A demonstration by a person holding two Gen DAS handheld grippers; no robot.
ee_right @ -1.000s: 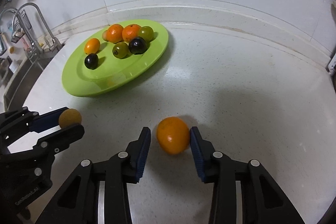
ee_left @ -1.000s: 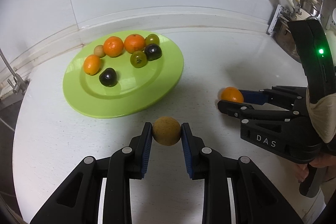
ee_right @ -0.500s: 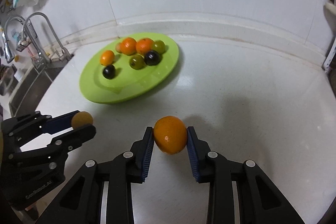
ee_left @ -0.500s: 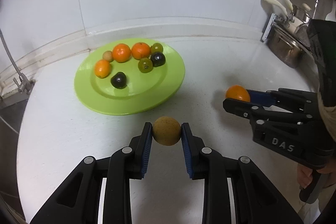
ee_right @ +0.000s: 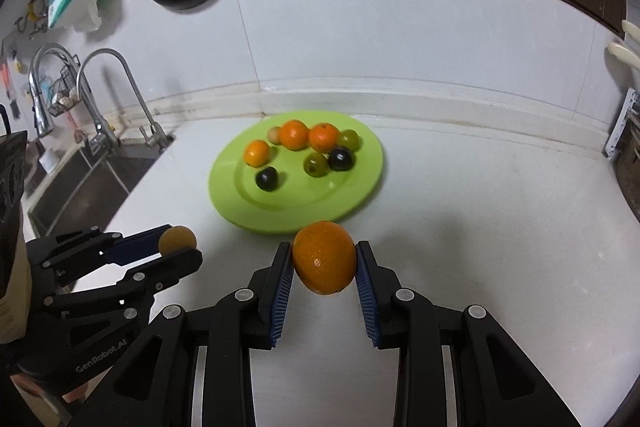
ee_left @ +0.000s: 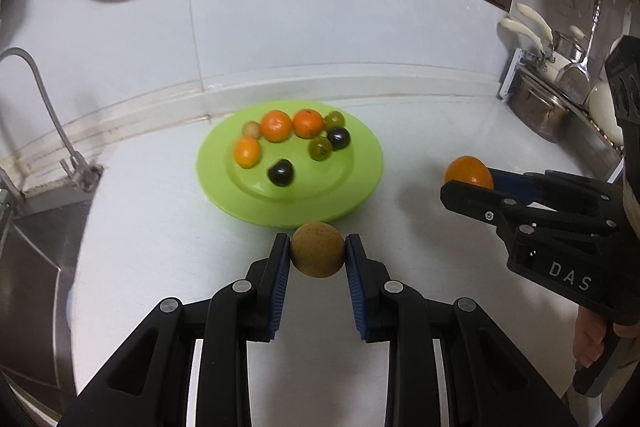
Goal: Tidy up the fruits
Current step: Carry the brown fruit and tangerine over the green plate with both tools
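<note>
Gripping a brown round fruit (ee_left: 317, 250) between its blue pads, the left hand-held gripper (ee_left: 317, 255) sat above the white worktop (ee_left: 152, 227), just short of the green plate (ee_left: 360, 195). Plate held 3 orange, 2 green, 2 dark fruits and 1 small tan one. Right hand-held gripper (ee_left: 469, 179) at right, clamped on an orange (ee_left: 469, 170).

Right wrist view: right hand-held gripper (ee_right: 324, 267) was closed on the orange (ee_right: 324, 257), near the plate (ee_right: 360, 199) edge. Left hand-held gripper (ee_right: 178, 245) at lower left carried the brown fruit (ee_right: 177, 239). Sink (ee_right: 80, 179) beyond.
</note>
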